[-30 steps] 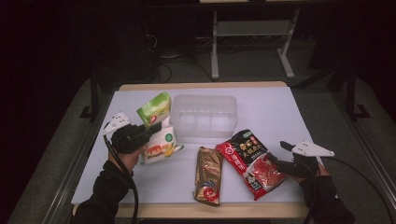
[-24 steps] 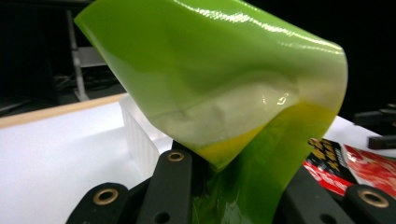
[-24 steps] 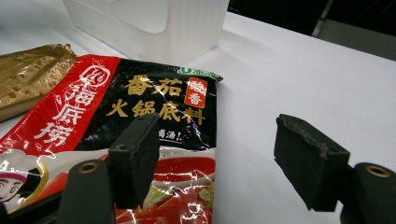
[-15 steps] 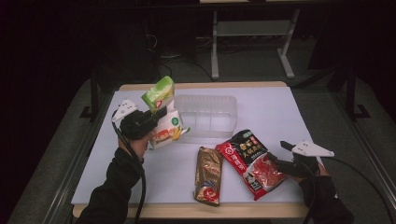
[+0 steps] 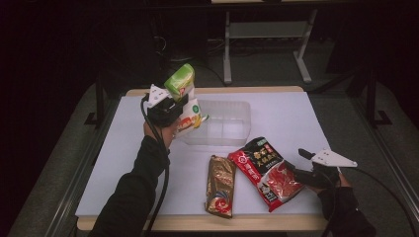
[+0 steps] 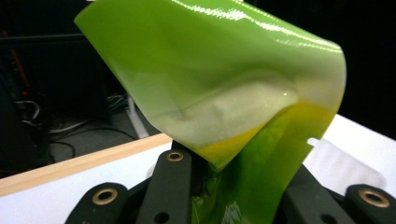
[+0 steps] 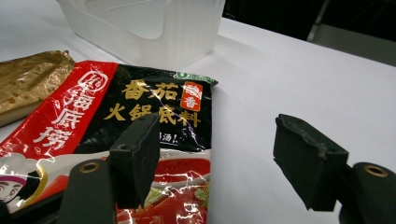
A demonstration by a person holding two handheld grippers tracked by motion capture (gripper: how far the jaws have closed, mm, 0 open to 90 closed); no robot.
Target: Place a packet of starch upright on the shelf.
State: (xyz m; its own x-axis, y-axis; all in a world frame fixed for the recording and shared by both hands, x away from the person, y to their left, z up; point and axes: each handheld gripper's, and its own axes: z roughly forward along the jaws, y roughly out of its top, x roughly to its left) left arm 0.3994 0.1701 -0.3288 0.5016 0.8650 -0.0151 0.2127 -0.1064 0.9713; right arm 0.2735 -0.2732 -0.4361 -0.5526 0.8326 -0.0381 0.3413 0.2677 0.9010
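My left gripper (image 5: 174,106) is shut on a green, white and orange snack bag (image 5: 185,96) and holds it up in the air at the near left corner of a clear plastic bin (image 5: 225,126). In the left gripper view the glossy green bag (image 6: 224,84) stands crumpled between the jaws of the left gripper (image 6: 236,172). At the table's right, my right gripper (image 5: 299,164) stands open, resting low at the right edge of a red and black packet (image 5: 264,170). In the right gripper view, one jaw of the right gripper (image 7: 224,154) is over that packet (image 7: 140,107), the other over bare table.
A gold packet (image 5: 221,185) lies left of the red and black one, near the front edge. The white table top (image 5: 296,118) has a wooden rim. The bin (image 7: 144,28) sits beyond both packets. Dark floor, cables and a grey stand lie behind the table.
My left hand has carried the snack bag up and to the right, from the table's left side to the corner of the clear bin. The right gripper has stayed where it was.
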